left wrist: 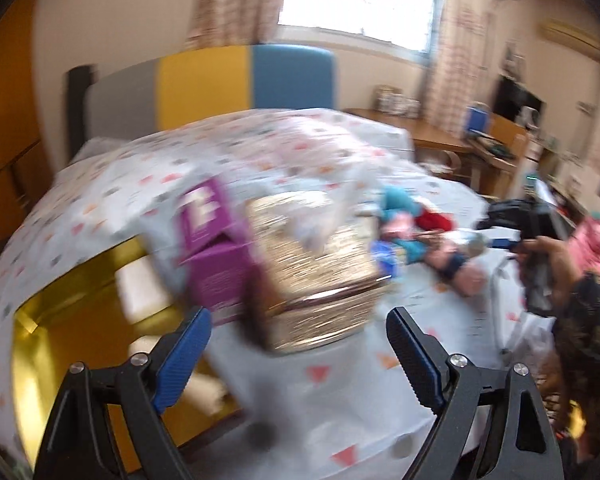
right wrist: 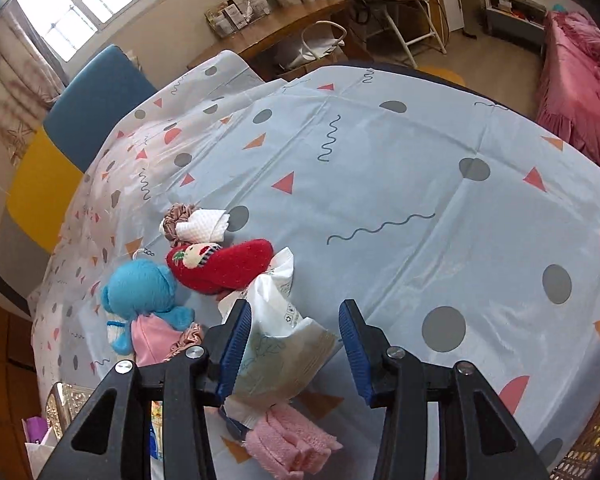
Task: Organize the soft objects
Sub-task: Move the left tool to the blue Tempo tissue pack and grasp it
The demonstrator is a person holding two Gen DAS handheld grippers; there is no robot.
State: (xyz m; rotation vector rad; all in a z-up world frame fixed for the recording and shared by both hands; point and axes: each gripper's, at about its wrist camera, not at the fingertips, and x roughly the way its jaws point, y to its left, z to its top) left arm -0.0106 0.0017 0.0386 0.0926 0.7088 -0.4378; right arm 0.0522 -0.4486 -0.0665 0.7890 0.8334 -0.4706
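Note:
In the right wrist view a heap of soft things lies on the patterned sheet (right wrist: pixel 380 184): a blue plush bear (right wrist: pixel 144 288), a red knitted sock (right wrist: pixel 220 266), a rolled white cloth (right wrist: pixel 204 226), a pink towel (right wrist: pixel 288 436). A white tissue pack (right wrist: pixel 278 344) lies between the fingers of my right gripper (right wrist: pixel 296 342). It rests by the left pad, while the right pad stands apart from it. The left wrist view is blurred. My left gripper (left wrist: pixel 300 348) is open and empty, just short of a gold box (left wrist: pixel 320 276) and a purple box (left wrist: pixel 212 248).
A person's hand holds the right gripper (left wrist: pixel 536 232) at the right of the left wrist view, beyond the toy heap (left wrist: pixel 412 232). A yellow and blue headboard (right wrist: pixel 72 120) backs the bed. A wooden desk (right wrist: pixel 284 28) and a folding chair (right wrist: pixel 400 4) stand behind, pink bedding (right wrist: pixel 580 76) at right.

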